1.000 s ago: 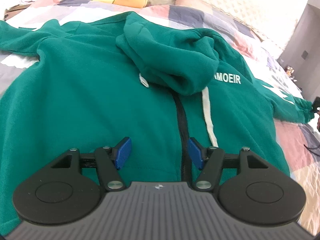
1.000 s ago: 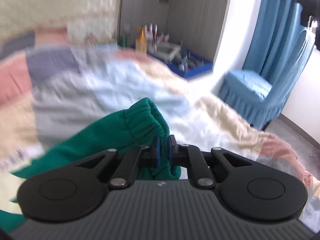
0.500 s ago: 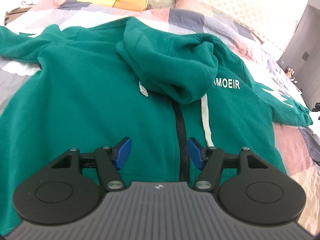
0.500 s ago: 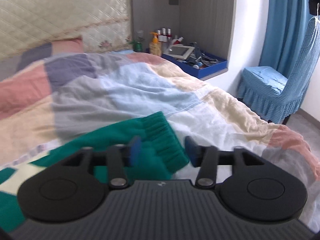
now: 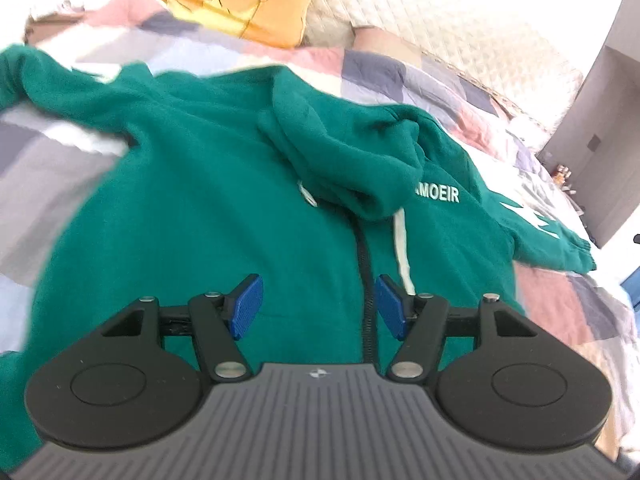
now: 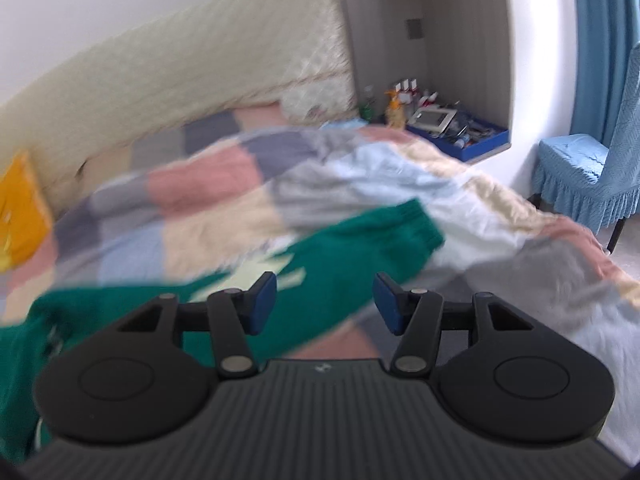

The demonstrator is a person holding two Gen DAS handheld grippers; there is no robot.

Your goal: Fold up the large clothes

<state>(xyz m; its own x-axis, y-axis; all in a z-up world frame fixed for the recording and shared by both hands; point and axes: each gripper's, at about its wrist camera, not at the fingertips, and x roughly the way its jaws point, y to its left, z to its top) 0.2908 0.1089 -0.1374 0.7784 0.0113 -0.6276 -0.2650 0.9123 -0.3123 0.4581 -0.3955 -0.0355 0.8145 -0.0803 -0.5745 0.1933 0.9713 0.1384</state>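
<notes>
**Green hoodie spread on the patchwork bed, both grippers spread and holding nothing**

Here, at the left, the left gripper [image 5: 318,308] hangs above the lower front of the green hoodie [image 5: 208,208], its blue pads [image 5: 246,306] spread wide apart with nothing between them. The hoodie lies front-up on the patchwork quilt [image 5: 552,304] of the bed. Its hood [image 5: 360,160] is flopped forward over the chest, partly covering white lettering [image 5: 438,195] that reads "…AMOEIR". A dark zipper [image 5: 366,280] runs down the middle of the garment and passes just inside the right-hand pad; a white drawstring [image 5: 402,256] hangs beside it. One sleeve stretches toward the far left edge of the view. The other sleeve [image 5: 540,232], which carries white markings, lies out to the right and ends in a ribbed cuff on the quilt. Behind the hoodie, an orange cushion [image 5: 244,8] leans against the quilted headboard [image 5: 440,28].

Further right, the right gripper [image 6: 324,302] is likewise spread, its pads clear of the cloth. The hoodie's sleeve [image 6: 320,256] lies on the quilt [image 6: 224,208] ahead of and below the pads, blurred, with the ribbed cuff [image 6: 416,228] at its far end. Beyond the bed, a wall niche holds a blue tray [image 6: 472,140] of bottles and small items. At the far right stands a chair with a blue ruffled cover [image 6: 580,184], in front of a blue curtain [image 6: 596,40].
</notes>
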